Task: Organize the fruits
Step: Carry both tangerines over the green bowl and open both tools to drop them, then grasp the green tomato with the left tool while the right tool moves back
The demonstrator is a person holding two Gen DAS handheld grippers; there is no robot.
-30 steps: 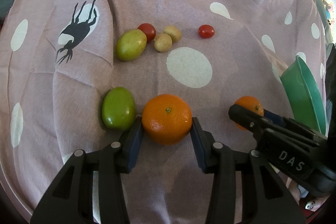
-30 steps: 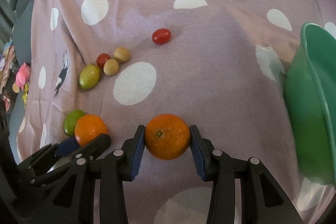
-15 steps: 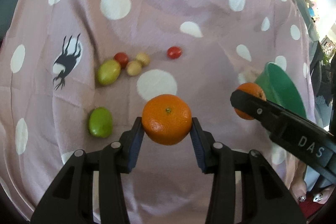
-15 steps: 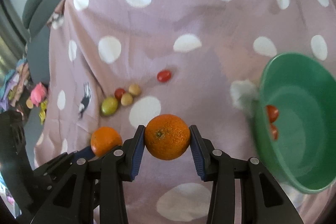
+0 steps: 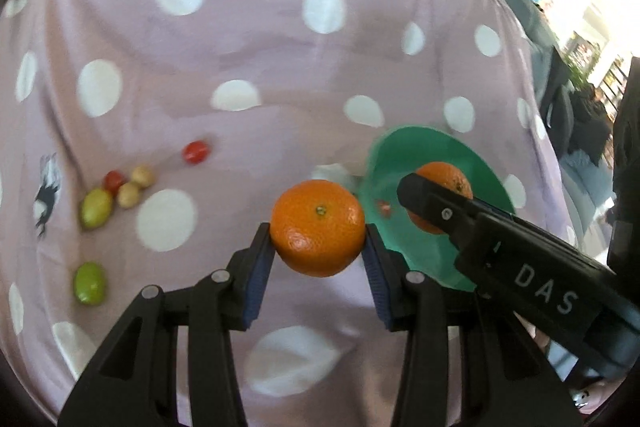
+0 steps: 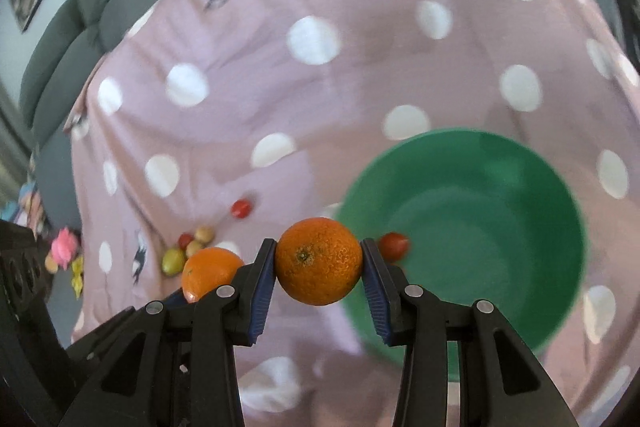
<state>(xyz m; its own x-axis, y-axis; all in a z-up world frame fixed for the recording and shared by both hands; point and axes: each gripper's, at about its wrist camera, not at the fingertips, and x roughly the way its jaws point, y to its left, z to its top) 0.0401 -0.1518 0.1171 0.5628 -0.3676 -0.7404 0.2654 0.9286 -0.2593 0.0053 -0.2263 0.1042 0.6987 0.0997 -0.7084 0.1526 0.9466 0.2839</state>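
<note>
My left gripper (image 5: 319, 227) is shut on an orange (image 5: 318, 227), held in the air above the pink dotted cloth (image 5: 248, 67). My right gripper (image 6: 319, 261) is shut on a second orange (image 6: 319, 261), which hangs at the near-left rim of the green bowl (image 6: 500, 227). In the left wrist view the right gripper (image 5: 438, 197) and its orange (image 5: 448, 179) sit over the bowl (image 5: 404, 235). The left gripper's orange (image 6: 210, 273) shows at the lower left of the right wrist view. A red tomato (image 6: 394, 245) lies inside the bowl.
On the cloth to the left lie a green fruit (image 5: 90, 283), a yellow-green fruit (image 5: 96, 207), two small tan fruits (image 5: 134, 187), a red tomato (image 5: 114, 180) and another tomato (image 5: 196, 151) apart. A grey sofa back (image 6: 80, 27) borders the cloth. Colourful toys (image 6: 64, 255) lie far left.
Both grippers rose off the cloth with their oranges and moved right toward the green bowl. The bowl, seen edge-on before, now shows its inside, and the loose fruits look smaller.
</note>
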